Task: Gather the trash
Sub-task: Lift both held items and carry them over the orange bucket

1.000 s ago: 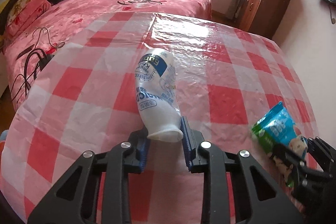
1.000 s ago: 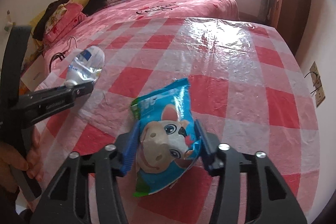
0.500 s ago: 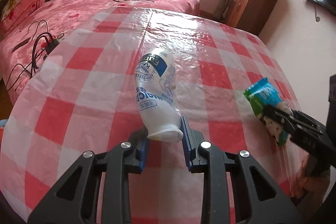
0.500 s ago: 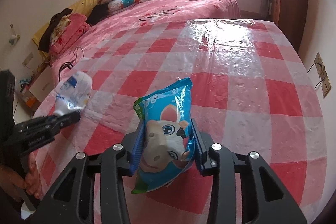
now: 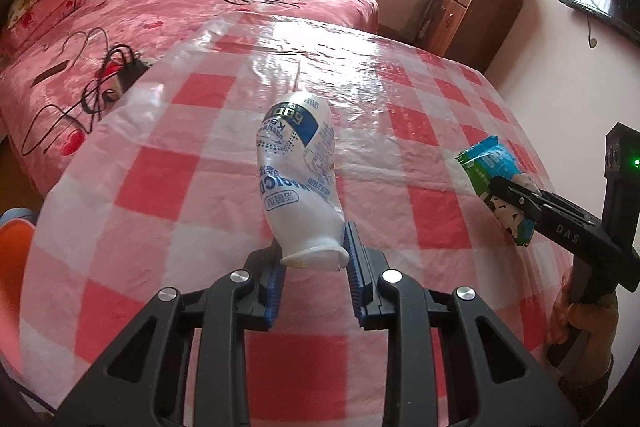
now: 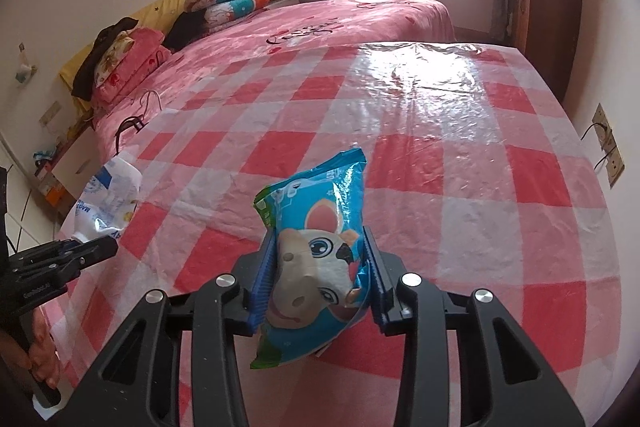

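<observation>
My left gripper [image 5: 314, 259] is shut on the neck end of a white plastic bottle [image 5: 298, 171] with blue print and holds it above the red-and-white checked table [image 5: 160, 187]. The bottle also shows at the left of the right wrist view [image 6: 106, 199]. My right gripper [image 6: 320, 275] is shut on a blue snack bag [image 6: 316, 251] with a cartoon animal and holds it above the table. The bag also shows at the right of the left wrist view [image 5: 496, 183].
A bed with a pink cover [image 5: 180, 11] lies beyond the table, with cables [image 5: 100, 79] on it and pillows [image 6: 228, 1] at its head. A brown cabinet [image 5: 472, 15] stands at the back right. Wall sockets [image 6: 608, 147] are right of the table.
Both grippers have lifted higher and drawn back from the table, each still holding its item. The view over the table is wider.
</observation>
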`<state>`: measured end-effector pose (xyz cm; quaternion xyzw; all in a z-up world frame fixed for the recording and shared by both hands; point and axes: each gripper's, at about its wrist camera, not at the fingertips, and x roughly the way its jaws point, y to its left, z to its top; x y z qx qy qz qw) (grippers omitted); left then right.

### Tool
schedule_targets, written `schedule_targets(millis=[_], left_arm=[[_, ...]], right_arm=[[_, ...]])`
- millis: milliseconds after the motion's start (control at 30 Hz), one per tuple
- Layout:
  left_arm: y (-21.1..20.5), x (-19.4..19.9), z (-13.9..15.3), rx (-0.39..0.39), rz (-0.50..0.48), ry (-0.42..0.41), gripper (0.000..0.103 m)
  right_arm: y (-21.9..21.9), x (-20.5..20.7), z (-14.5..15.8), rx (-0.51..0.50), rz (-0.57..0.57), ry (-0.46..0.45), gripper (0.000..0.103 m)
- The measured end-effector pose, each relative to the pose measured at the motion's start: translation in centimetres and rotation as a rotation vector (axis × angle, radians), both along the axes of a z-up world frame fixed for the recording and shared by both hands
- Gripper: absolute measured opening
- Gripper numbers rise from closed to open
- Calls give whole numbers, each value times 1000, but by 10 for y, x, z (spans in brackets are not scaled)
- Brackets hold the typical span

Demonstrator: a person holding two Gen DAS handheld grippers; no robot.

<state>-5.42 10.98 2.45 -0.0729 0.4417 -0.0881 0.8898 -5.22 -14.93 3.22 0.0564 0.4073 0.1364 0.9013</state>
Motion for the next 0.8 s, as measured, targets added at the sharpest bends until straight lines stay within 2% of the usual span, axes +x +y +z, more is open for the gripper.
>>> schedule_targets(millis=[800], left_arm=[[62, -41, 15, 33, 30, -115, 29]], right_arm=[[77, -32, 8, 83, 74, 72, 41]])
